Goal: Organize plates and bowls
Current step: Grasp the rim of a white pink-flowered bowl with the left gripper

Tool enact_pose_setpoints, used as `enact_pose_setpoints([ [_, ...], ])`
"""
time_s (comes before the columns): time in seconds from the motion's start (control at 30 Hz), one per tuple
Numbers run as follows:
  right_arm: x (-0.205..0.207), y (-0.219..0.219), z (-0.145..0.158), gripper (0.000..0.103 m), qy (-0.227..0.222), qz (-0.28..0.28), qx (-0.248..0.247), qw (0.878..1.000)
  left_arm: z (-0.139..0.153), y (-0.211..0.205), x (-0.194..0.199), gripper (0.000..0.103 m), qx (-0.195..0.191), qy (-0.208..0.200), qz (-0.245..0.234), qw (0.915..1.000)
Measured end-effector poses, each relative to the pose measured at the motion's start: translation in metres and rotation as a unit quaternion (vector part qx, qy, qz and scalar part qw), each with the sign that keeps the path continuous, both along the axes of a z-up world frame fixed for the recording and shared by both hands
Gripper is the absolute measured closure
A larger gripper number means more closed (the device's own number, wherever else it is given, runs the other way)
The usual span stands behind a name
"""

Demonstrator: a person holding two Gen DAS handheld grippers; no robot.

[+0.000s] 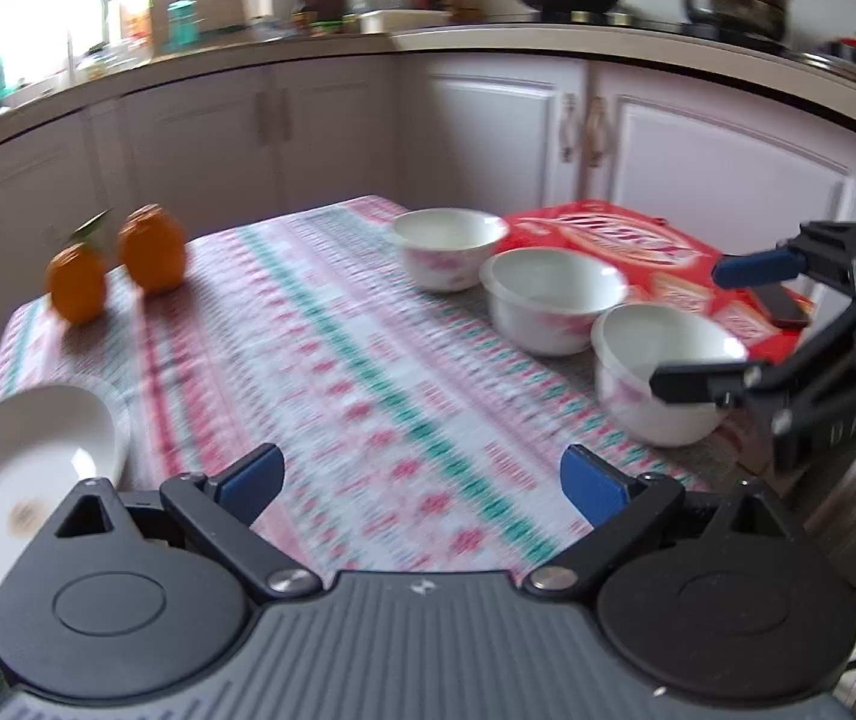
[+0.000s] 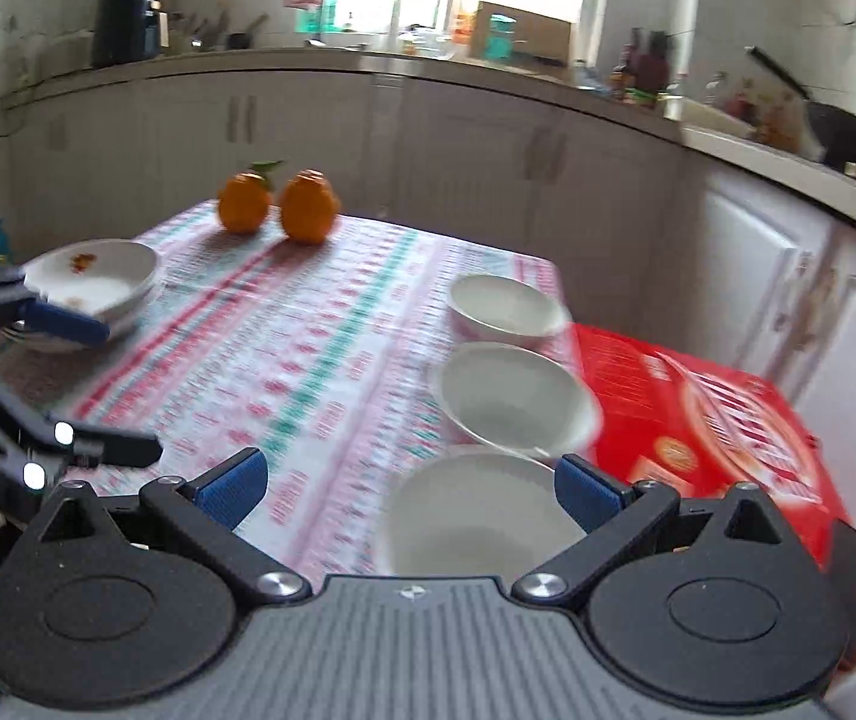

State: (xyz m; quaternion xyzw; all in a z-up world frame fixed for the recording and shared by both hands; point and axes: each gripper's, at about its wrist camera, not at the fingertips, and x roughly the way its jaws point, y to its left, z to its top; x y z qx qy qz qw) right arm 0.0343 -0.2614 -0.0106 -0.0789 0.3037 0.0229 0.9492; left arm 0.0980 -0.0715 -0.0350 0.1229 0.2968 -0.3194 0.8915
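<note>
Left gripper (image 1: pixel 422 480): I see its blue pads spread wide, nothing between them, only patterned tablecloth (image 1: pixel 368 360) below. It tilts down toward the table, nose at about 12 o'clock. The stacked plates (image 1: pixel 26 468) sit at its 9 o'clock, just beside the left finger; contact I cannot tell through the blur.

Right gripper (image 2: pixel 410 489): fingers also wide, gripping nothing. It pitches downward over the table's near edge. The nearest bowl (image 2: pixel 475 516) lies just ahead between the pads, rim close to the right pad; the pads do not press it.

Outward from there, in the right wrist view: middle bowl (image 2: pixel 511 396) at 12 o'clock beyond the nearest, far bowl (image 2: pixel 502 306) beyond that, the three in a row, close together. Red box (image 2: pixel 727 408) at 2 o'clock, beside the bowls. Two oranges (image 2: pixel 278 207) at 11 o'clock near the far table edge, well apart from the bowls.

From the left wrist view, the right gripper enters at 3 o'clock, jaws apart, lower finger over the nearest bowl.
</note>
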Motion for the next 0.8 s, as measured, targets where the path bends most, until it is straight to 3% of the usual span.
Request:
enact_pose_setpoints([
  [0.3,-0.019,-0.042,-0.023,0.000,0.014,-0.026,0.019,0.999,-0.002,-0.069,0.008,0.005,-0.003,0.012,-0.070,0.9975],
  [0.8,-0.009,-0.066,-0.054,0.002,0.037,0.015,0.076,0.996,-0.017,-0.134,0.030,0.008,0.025,0.065,-0.132,0.9888],
])
